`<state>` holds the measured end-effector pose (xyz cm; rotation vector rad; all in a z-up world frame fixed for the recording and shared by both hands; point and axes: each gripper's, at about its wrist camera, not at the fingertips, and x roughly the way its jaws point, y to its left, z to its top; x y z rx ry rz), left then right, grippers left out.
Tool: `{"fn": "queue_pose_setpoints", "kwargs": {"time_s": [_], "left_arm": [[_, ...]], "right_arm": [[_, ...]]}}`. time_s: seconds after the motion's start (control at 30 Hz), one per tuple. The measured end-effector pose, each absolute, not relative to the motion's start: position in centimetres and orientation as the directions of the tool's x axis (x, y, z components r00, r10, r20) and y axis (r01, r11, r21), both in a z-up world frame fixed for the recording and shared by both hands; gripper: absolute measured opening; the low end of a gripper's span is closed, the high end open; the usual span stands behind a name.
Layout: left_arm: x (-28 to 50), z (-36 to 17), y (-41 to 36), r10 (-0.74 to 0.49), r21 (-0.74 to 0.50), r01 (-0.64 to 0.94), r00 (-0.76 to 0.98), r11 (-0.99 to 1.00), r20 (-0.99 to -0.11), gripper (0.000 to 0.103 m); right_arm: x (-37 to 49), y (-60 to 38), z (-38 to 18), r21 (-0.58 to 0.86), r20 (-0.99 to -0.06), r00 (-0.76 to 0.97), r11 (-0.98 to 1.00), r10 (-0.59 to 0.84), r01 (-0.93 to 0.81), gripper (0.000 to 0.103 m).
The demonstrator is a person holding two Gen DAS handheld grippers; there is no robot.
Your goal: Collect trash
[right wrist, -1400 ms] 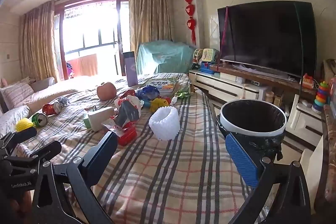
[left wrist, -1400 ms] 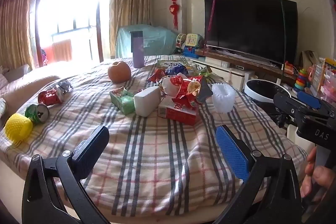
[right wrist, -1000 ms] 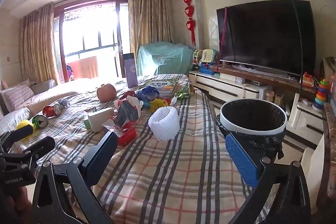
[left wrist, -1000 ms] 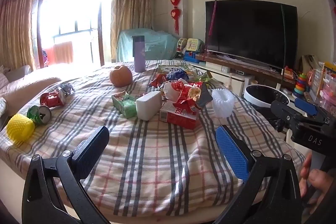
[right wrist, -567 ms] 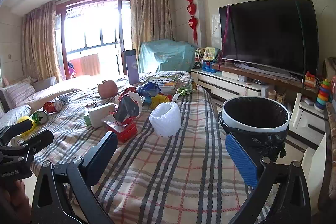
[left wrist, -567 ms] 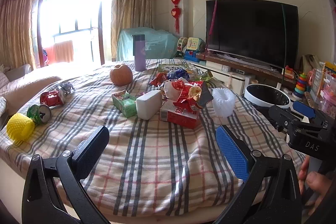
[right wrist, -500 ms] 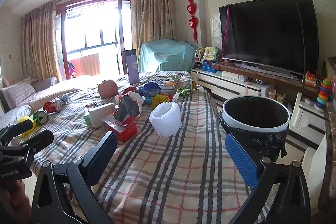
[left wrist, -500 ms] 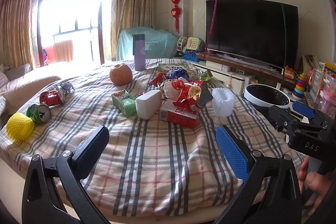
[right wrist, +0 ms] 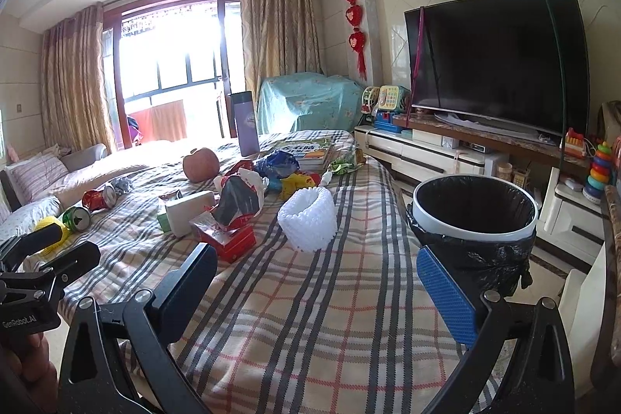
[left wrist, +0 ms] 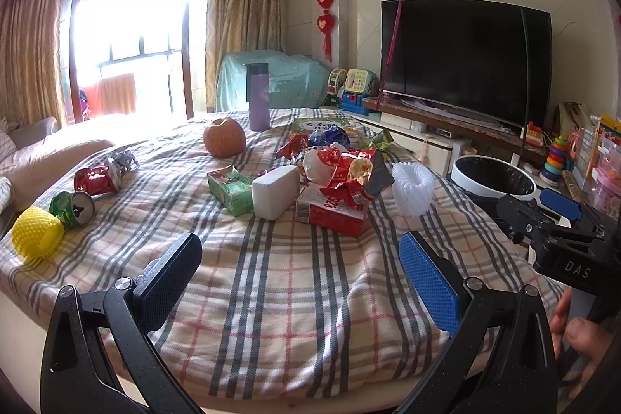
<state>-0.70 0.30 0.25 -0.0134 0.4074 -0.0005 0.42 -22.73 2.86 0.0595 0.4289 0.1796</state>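
Both tongs hover with jaws spread wide and empty over the near edge of a plaid-covered counter (left wrist: 295, 301): the left tongs (left wrist: 299, 274) at its front, the right tongs (right wrist: 314, 282) toward its right side.

Just beyond them the trash sits heaped mid-counter: one red carton (left wrist: 330, 212) under a crumpled red snack bag (left wrist: 353, 177), one white block (left wrist: 275, 191) touching one green carton (left wrist: 231, 189), and one white foam fruit net (right wrist: 308, 218) just beside the heap. Off to the left lie two crushed cans, one green (left wrist: 73, 208) and one red (left wrist: 97, 179), with one yellow foam net (left wrist: 37, 233) near the counter's edge.

Beside the counter's right edge stands one white-rimmed bin (right wrist: 473, 216) lined with a black bag; what can be seen of its inside shows only the liner.

Farther back rest one apple (left wrist: 224, 137), a blue crumpled wrapper (right wrist: 277, 160), one picture book (right wrist: 310, 146) and one upright purple flask (left wrist: 258, 96). A dark television (right wrist: 496, 64) hangs on the far wall.
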Motion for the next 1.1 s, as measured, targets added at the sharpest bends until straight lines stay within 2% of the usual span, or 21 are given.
{"fn": "queue_pose_setpoints", "kwargs": {"time_s": [1.1], "left_arm": [[-0.17,-0.71,0.84,-0.015,-0.038,-0.001,0.903,0.999,-0.430,0.103]], "right_arm": [[0.64,-22.49,2.32,0.110,-0.431,0.879,0.978,0.206,-0.175,0.103]]}}
